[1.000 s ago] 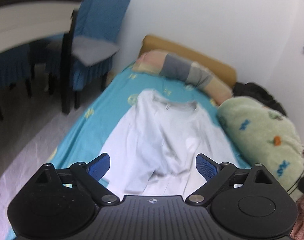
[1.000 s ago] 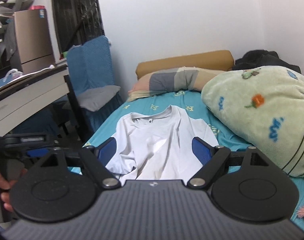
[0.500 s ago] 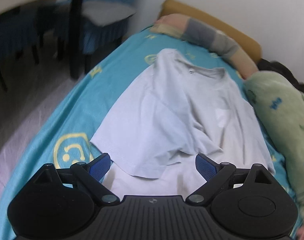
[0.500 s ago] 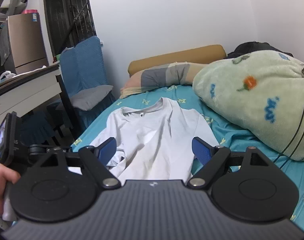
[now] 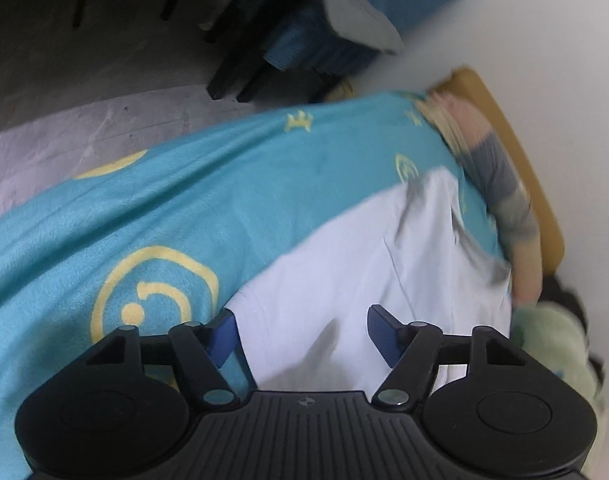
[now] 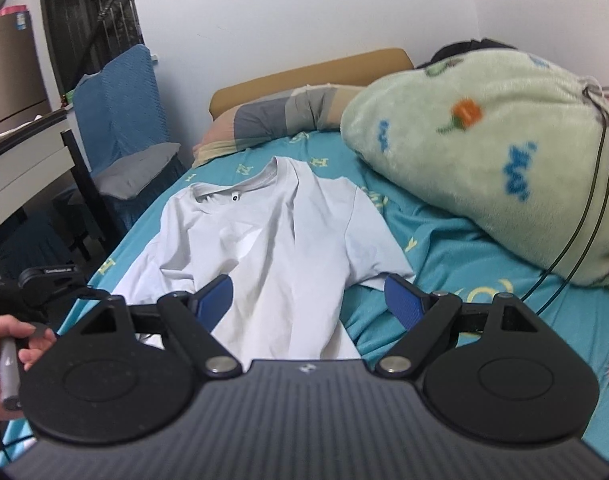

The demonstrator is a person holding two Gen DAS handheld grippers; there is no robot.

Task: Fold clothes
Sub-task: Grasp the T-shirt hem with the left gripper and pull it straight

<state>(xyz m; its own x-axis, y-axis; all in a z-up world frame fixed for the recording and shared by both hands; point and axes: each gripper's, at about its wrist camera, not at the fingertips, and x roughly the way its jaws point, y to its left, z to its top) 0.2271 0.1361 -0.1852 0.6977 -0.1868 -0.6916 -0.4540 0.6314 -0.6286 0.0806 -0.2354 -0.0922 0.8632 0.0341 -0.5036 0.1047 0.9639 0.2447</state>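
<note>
A white T-shirt (image 6: 272,240) lies spread, wrinkled, on the turquoise bed sheet (image 6: 444,264), collar toward the pillows. It also shows in the left wrist view (image 5: 384,264). My left gripper (image 5: 302,330) is open and empty, low over the shirt's left sleeve edge; its left finger sits at the hem by the sheet (image 5: 144,220). My right gripper (image 6: 308,300) is open and empty above the shirt's lower part, its right finger near the right sleeve tip.
A green fleece blanket (image 6: 504,152) is heaped on the bed's right side. A striped pillow (image 6: 288,116) and a tan headboard (image 6: 312,76) are at the far end. A blue-covered chair (image 6: 120,120) and a desk (image 6: 20,152) stand left of the bed.
My left gripper has dropped low and swung left toward the shirt's left sleeve edge. My right gripper has moved closer to the shirt and a little to the right.
</note>
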